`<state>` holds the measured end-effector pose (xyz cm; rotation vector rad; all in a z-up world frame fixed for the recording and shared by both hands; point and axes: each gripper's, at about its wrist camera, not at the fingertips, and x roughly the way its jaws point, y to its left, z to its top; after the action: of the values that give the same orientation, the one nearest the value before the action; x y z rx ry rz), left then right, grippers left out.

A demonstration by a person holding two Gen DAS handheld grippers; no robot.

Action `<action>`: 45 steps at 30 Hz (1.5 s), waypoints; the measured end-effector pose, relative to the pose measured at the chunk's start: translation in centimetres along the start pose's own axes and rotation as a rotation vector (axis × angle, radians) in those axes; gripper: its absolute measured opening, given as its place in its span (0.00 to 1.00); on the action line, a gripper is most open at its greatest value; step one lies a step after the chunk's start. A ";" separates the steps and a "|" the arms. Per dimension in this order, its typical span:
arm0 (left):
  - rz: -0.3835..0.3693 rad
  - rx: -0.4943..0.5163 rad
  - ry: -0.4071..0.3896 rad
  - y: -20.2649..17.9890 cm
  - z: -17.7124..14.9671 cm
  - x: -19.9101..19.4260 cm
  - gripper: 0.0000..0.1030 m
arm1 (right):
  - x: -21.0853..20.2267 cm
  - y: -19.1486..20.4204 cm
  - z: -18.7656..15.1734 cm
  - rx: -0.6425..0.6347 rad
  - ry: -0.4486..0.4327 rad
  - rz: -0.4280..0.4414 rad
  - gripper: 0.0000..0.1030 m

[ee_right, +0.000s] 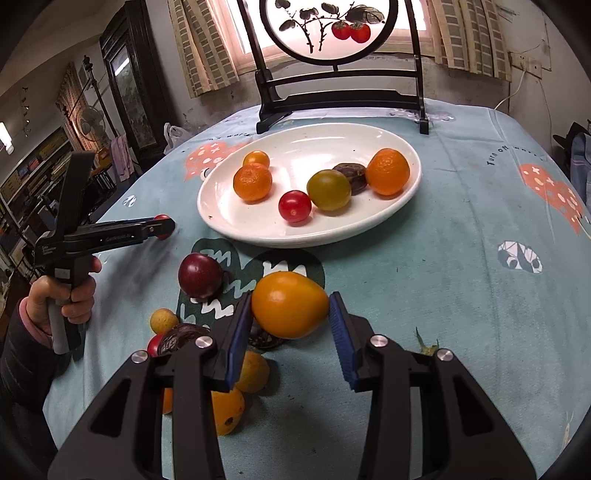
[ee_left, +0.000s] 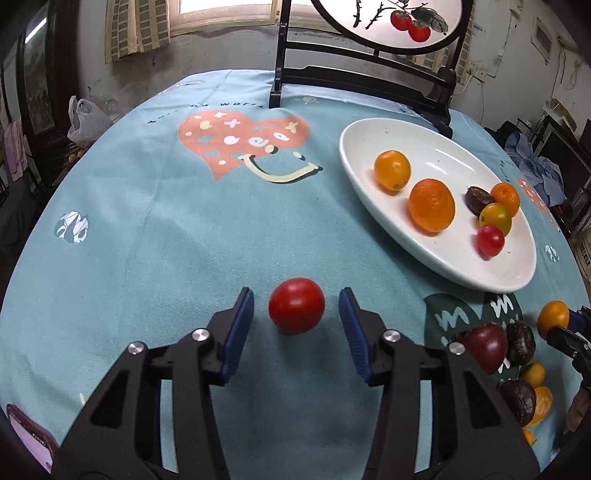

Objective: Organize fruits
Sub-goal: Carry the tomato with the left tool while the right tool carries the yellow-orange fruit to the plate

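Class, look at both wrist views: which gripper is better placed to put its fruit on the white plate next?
Probably the right gripper: its pads already touch the orange fruit. The left gripper only straddles the red tomato.

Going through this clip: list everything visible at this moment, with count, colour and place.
plate: one, white, oval, mid-table
fruits on plate: six; orange, yellow-green, red, dark brown
red tomato: one, on the cloth between the left gripper's open fingers, untouched
yellow-orange fruit: one, between the right gripper's pads, apparently gripped
loose fruit pile: about eight; dark red, yellow, orange, brown; on the cloth near the right gripper
tablecloth: one, teal with pink hearts
painted screen: one, round, on a black stand, behind the plate
plastic bag: one, whitish, beyond the table's far left edge
left gripper: black, blue pads
right gripper: black, blue pads
left hand: holds the left gripper's handle
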<state>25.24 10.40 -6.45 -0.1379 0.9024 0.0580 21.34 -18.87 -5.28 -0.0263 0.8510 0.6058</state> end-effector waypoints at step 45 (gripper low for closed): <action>-0.176 0.120 -0.039 -11.2 10.4 4.2 0.29 | 7.4 -3.0 11.6 0.045 -0.128 -0.094 0.41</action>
<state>37.18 0.80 -2.32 -0.1035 0.8494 -0.1560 34.69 -14.80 -3.43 0.0132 0.7348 0.4944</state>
